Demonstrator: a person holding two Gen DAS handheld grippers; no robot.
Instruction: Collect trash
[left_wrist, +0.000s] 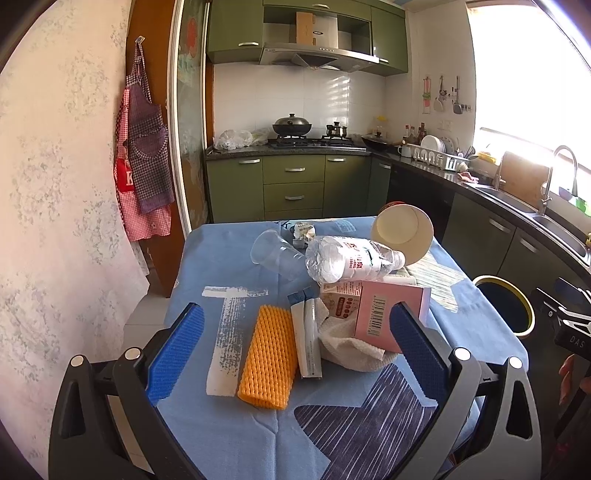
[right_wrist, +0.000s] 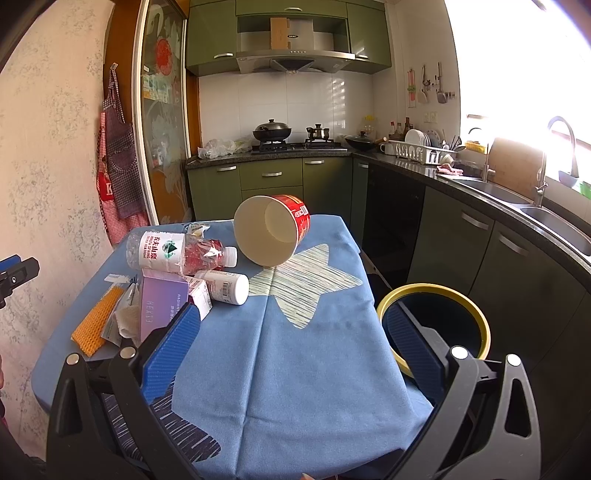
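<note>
Trash lies on a table with a blue cloth (left_wrist: 229, 251): an orange foam net (left_wrist: 268, 358), a white sachet (left_wrist: 307, 339), crumpled tissue (left_wrist: 347, 343), a pink box (left_wrist: 389, 314), a plastic bottle (left_wrist: 351, 260), a clear cup (left_wrist: 275, 253) and a tipped paper bowl (left_wrist: 402, 232). My left gripper (left_wrist: 295, 350) is open above the net and sachet, holding nothing. My right gripper (right_wrist: 291, 347) is open and empty over bare cloth; the paper bowl (right_wrist: 271, 230), the bottle (right_wrist: 177, 251), a white pill bottle (right_wrist: 227, 286) and a purple box (right_wrist: 159, 306) lie ahead and to its left.
A black bin with a yellow rim (right_wrist: 436, 325) stands on the floor at the table's right side; it also shows in the left wrist view (left_wrist: 506, 306). Kitchen counters, a sink (right_wrist: 554, 221) and a stove (right_wrist: 295, 142) line the back and right. Aprons (left_wrist: 144, 147) hang on the left wall.
</note>
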